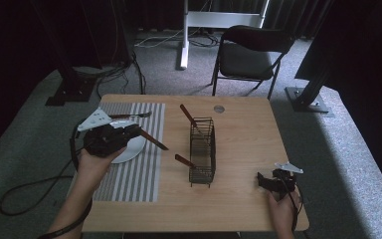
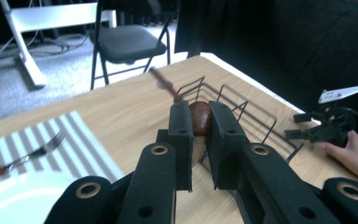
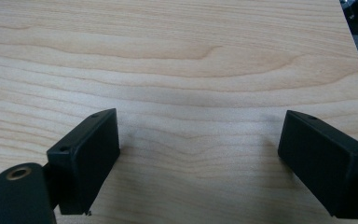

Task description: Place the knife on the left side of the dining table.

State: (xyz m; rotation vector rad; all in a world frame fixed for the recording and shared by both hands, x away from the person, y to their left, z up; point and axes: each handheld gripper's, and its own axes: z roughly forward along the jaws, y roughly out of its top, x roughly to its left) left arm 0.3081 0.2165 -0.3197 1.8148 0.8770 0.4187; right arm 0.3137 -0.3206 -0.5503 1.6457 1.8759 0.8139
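Left tongs [image 2: 199,135] clamp the wooden-handled knife [image 1: 153,140] by its handle, above the placemat's [image 1: 139,174] right edge. Likely light, rigid, smooth; grip mid-handle. Right tongs [image 3: 198,158] gape empty near the tabletop's [image 1: 248,149] near-right corner.

I'm in a curtained recording studio, not a home: black drapes [image 1: 40,30] all round, grey carpet [image 1: 25,124], loose cables [image 1: 114,69], stand bases [image 1: 306,97], folding chair [image 1: 251,52], one wooden table [image 1: 243,129].
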